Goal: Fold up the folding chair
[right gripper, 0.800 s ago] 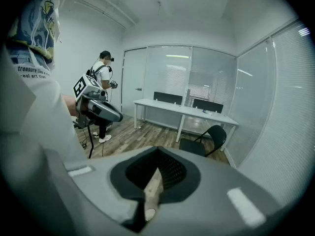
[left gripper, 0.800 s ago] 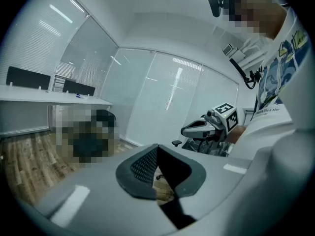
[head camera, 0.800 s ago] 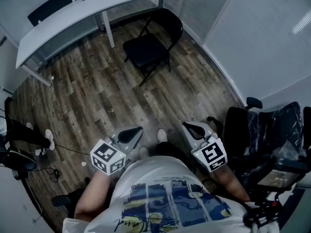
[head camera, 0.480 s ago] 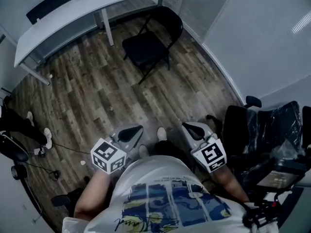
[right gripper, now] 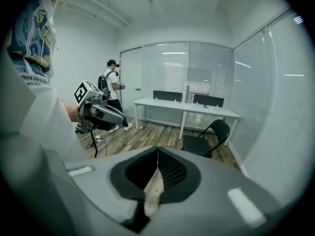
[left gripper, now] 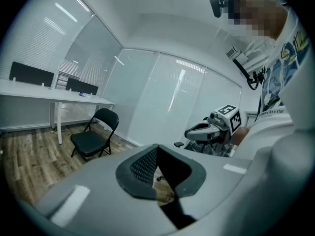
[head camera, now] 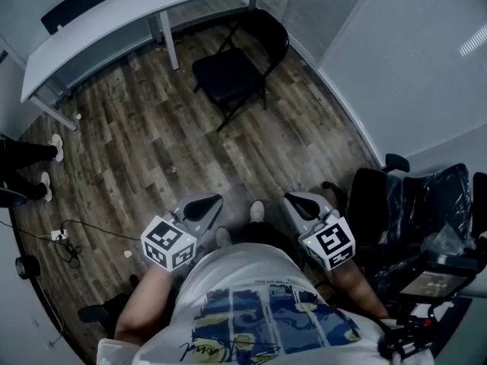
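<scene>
A black folding chair (head camera: 236,63) stands unfolded on the wood floor at the far end of the room, beside the white desk (head camera: 137,21). It also shows in the left gripper view as the chair (left gripper: 93,134) and in the right gripper view as the chair (right gripper: 206,139). My left gripper (head camera: 205,204) and right gripper (head camera: 293,201) are held close to my body, far from the chair. Both are shut with nothing between the jaws, as the left gripper (left gripper: 156,154) and right gripper (right gripper: 157,156) show in their own views.
A long white desk stands along the far wall, with dark office chairs behind it. Black office chairs wrapped in plastic (head camera: 418,204) stand at my right. Another person's legs (head camera: 30,169) and cables (head camera: 68,242) are on the floor at the left. Glass walls enclose the room.
The person at the left has walked further away, with only the feet now at the frame's edge. My grippers have kept still.
</scene>
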